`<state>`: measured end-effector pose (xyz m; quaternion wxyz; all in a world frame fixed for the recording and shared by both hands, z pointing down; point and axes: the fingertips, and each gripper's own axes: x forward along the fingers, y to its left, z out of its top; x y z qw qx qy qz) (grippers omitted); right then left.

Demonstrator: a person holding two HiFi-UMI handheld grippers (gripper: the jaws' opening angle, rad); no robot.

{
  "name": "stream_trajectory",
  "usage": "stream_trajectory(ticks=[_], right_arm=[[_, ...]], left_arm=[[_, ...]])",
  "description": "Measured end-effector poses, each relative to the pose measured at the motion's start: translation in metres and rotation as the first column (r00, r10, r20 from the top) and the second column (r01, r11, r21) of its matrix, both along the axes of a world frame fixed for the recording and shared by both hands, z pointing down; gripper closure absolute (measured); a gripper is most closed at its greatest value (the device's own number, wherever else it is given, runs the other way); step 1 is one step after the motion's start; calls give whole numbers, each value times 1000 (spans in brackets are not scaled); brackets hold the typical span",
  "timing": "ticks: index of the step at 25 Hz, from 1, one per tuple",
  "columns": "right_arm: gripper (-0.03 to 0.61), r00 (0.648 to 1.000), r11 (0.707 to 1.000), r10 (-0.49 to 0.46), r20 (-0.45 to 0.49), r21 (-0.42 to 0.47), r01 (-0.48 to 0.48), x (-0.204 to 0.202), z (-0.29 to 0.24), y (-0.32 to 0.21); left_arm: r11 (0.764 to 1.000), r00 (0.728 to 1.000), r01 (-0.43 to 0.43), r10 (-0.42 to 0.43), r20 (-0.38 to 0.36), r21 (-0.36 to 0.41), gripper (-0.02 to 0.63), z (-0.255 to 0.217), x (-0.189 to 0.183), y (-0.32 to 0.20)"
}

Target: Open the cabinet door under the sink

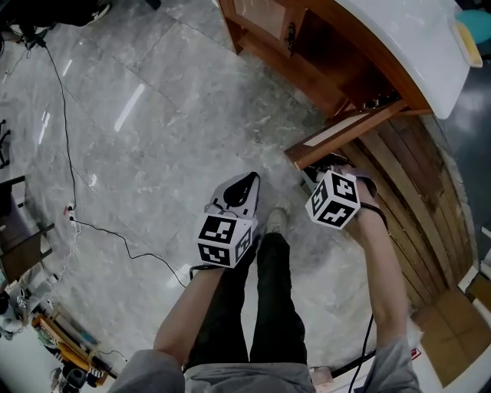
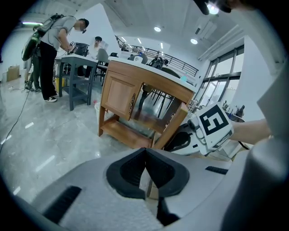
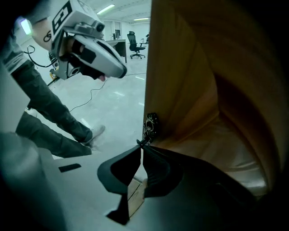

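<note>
The right gripper (image 3: 141, 150) is pinching its jaws onto the lower tip of the dark ornate handle (image 3: 150, 125). The handle is sitting on the edge of the wooden cabinet door (image 3: 189, 81), which is filling the view from twelve to four o'clock. At ten o'clock the left gripper (image 3: 118, 70) is hovering over the pale floor (image 3: 113, 99). At eight o'clock the person's dark trouser legs (image 3: 49, 122) are stretching across.

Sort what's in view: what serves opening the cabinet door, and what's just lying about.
Job: cabinet door; door handle; right gripper, shut on the door handle.
Lying about: floor cable; second cabinet door, closed; left gripper, shut and empty.
</note>
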<state>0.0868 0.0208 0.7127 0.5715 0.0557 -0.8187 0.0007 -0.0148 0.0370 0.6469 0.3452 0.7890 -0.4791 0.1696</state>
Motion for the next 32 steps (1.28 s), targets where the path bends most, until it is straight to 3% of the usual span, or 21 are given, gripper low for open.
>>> stream_trajectory(ticks=[6, 17, 27, 32], right_arm=[[554, 1000, 999, 20, -21, -44, -21, 31, -2, 26], [552, 966, 966, 257, 39, -25, -256, 92, -15, 59], [569, 938, 947, 318, 140, 9, -322, 94, -92, 69], [569, 880, 906, 410, 242, 1, -422, 87, -163, 69]], left_arm=[[1000, 1000, -23, 23, -6, 5, 604, -6, 17, 0], [994, 995, -100, 100, 2, 36, 604, -38, 61, 5], [986, 989, -142, 138, 45, 87, 604, -111, 75, 16], [982, 989, -146, 141, 48, 119, 604, -168, 79, 27]])
